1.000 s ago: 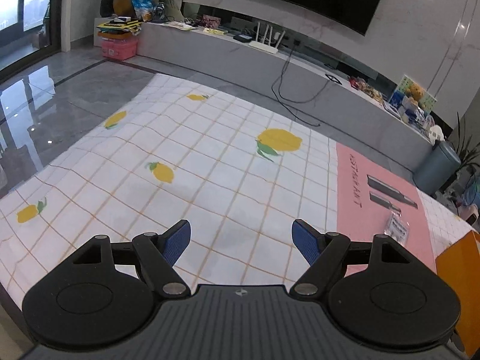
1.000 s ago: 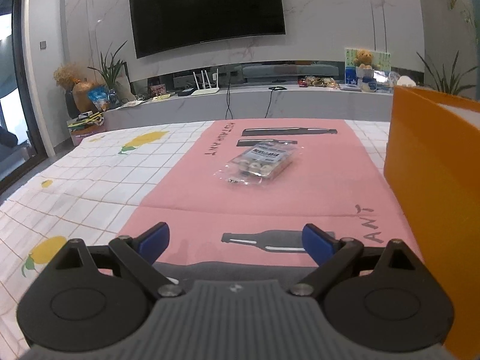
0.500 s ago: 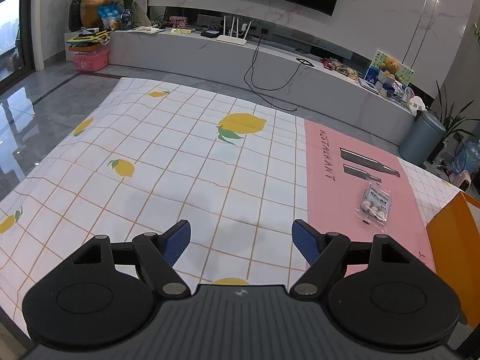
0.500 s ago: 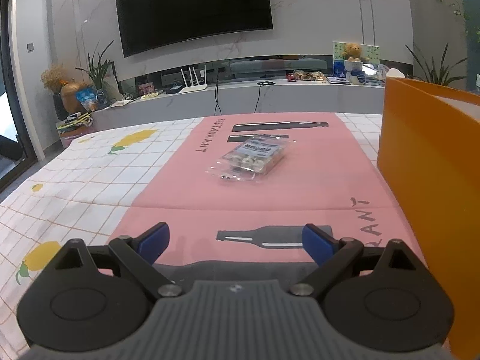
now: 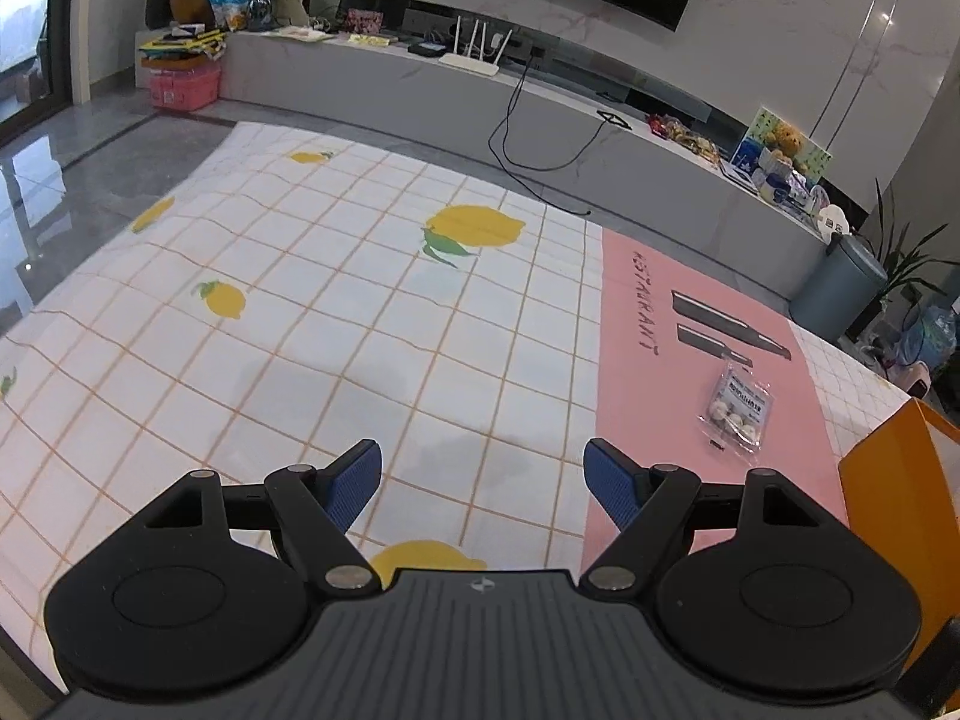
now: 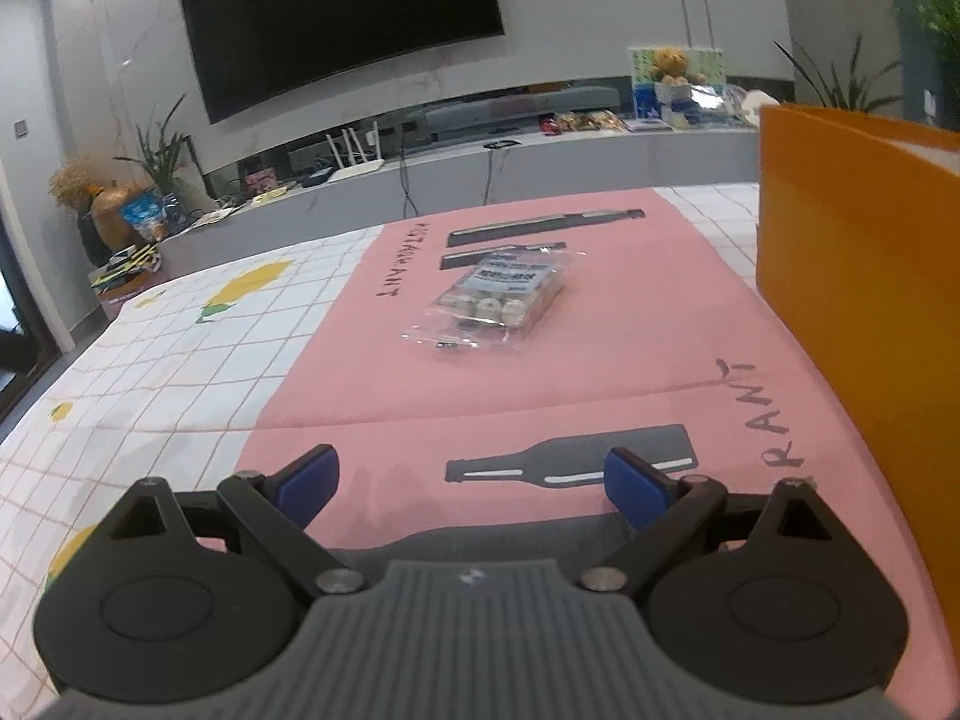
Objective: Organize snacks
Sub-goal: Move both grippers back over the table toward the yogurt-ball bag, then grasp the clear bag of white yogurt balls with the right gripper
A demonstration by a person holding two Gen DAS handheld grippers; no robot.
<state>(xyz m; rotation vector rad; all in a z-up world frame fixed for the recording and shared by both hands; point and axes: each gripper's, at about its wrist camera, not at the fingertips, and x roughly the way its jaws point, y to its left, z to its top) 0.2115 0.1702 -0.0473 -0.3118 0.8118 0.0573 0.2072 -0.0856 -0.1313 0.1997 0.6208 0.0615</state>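
Right hand-held gripper [image 6: 471,483] agape, snack packet [image 6: 495,300] label illegible, "RESTAURANT" mat [image 6: 630,354]

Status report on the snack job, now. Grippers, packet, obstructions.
Left gripper open, empty, over the lemon cloth. Right gripper open, empty, short of the snack packet. Packet flat on pink mat, untouched. Orange box at right; path clear.

Readable: "RESTAURANT" in dark capitals on pink mat [image 5: 636,396], running along its left edge at 1 o'clock of left-wrist view; same word upside down at 11 o'clock in right-wrist view [image 6: 401,264]. Partial "RANT" at 3 o'clock there, beside bottle print. Snack packet [image 6: 498,303] label too small to read. Nothing else legible.
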